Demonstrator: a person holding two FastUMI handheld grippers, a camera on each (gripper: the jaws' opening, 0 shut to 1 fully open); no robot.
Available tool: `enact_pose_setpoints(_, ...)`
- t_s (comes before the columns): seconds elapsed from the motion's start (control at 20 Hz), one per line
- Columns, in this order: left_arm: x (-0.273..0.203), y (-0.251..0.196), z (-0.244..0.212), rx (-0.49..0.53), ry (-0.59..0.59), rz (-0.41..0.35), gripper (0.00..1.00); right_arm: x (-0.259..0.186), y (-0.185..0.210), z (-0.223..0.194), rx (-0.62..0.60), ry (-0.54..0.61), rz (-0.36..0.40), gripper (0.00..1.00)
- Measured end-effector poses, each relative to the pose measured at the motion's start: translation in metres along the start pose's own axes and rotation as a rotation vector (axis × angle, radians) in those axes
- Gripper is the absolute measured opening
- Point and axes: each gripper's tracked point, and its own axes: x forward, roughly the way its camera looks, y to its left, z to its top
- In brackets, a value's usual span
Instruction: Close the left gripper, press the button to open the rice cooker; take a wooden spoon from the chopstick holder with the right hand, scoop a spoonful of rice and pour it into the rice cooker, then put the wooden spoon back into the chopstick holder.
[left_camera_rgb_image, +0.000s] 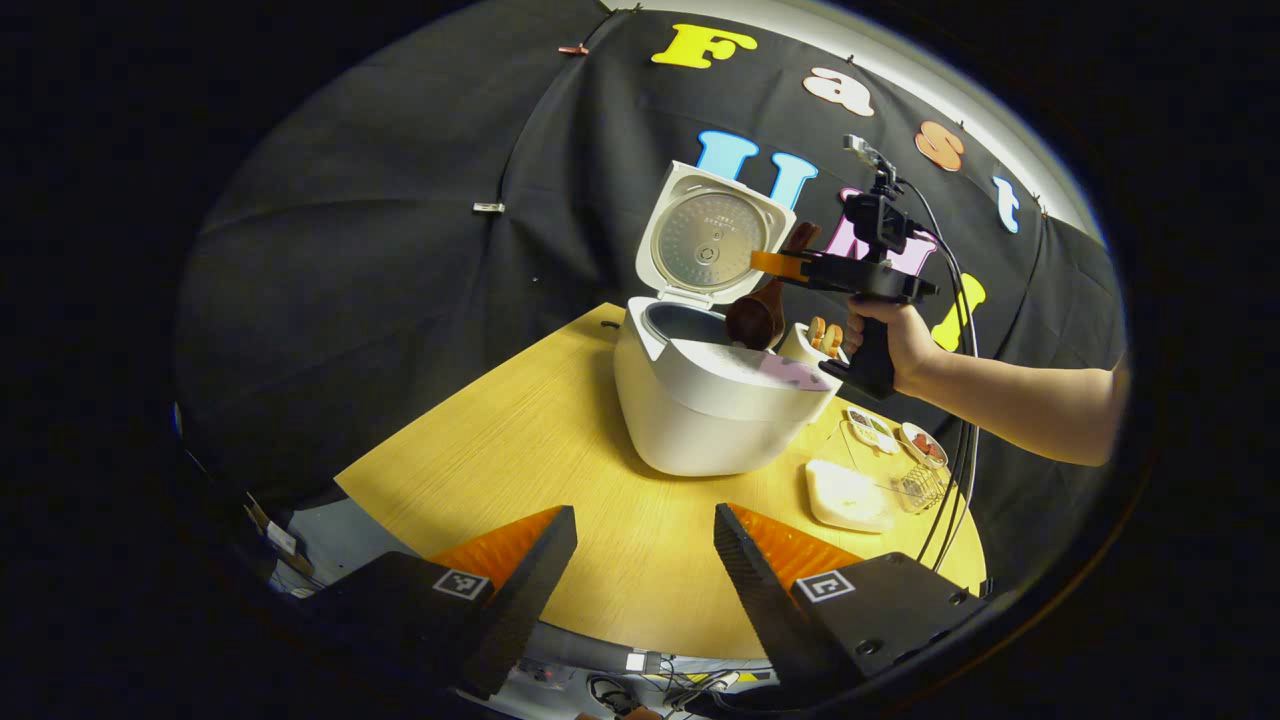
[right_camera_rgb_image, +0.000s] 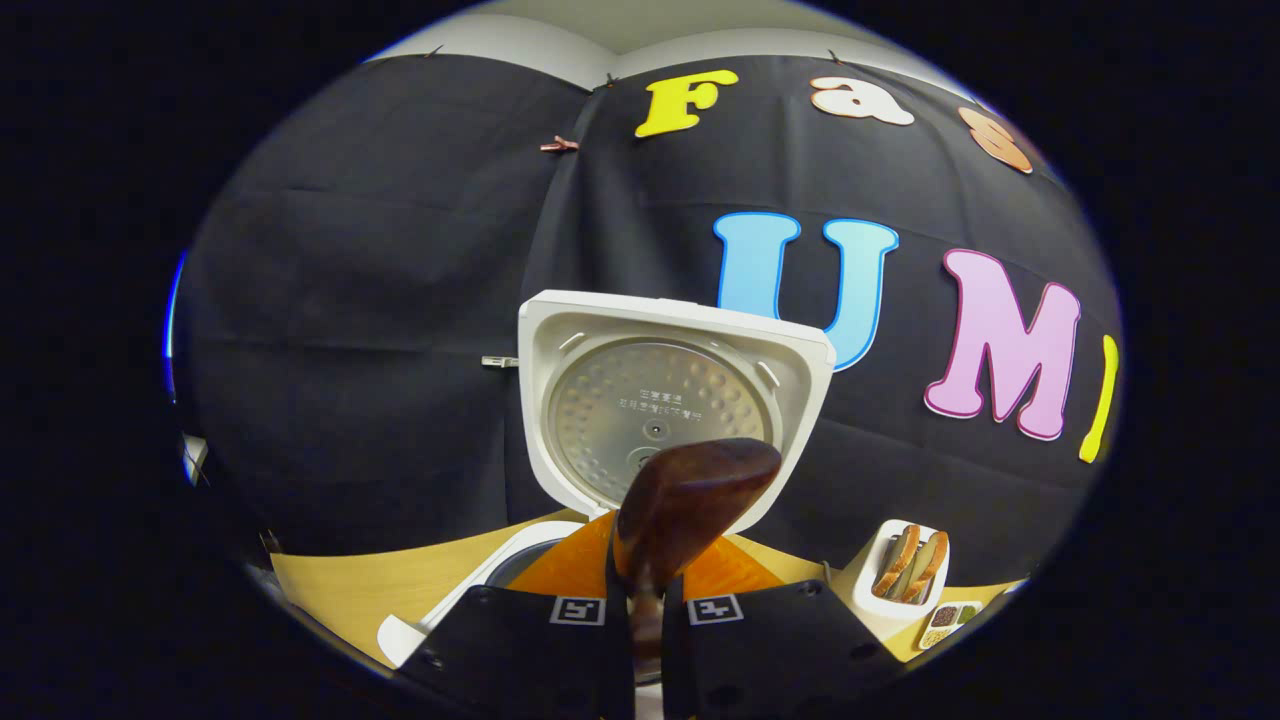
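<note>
My left claw (left_camera_rgb_image: 645, 560) hangs open & empty over the bench (left_camera_rgb_image: 520, 440). Rice cooker (left_camera_rgb_image: 700, 410) sits mid-bench, lid up. My right claw (right_camera_rgb_image: 640, 600) is clamped on the wooden spoon (right_camera_rgb_image: 690, 495), bowl tipped over the pot; chopstick holder (right_camera_rgb_image: 905, 570) lies to its right.

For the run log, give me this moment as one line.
lid: open | right tool: holds wooden spoon over rice cooker | left tool: open, empty
</note>
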Motion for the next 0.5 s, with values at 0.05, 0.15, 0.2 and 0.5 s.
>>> enact_pose_setpoints(0.05, 0.001, -0.003, 0.000, 0.002, -0.004, -0.003, 0.95, -0.002, 0.001, -0.001, 0.002, 0.005, 0.004, 0.15)
enact_pose_setpoints(0.15, 0.001, -0.008, 0.002, 0.012, -0.013, -0.006, 0.96, -0.005, -0.002, 0.002, 0.048, 0.006, -0.001, 0.19)
enact_pose_setpoints(0.2, 0.000, -0.011, 0.004, 0.017, -0.017, -0.009, 0.96, -0.009, -0.006, 0.008, 0.084, -0.002, -0.011, 0.15)
enact_pose_setpoints(0.5, -0.002, -0.035, 0.007, 0.019, -0.034, -0.062, 0.95, -0.043, -0.057, 0.049, 0.343, -0.069, -0.117, 0.15)
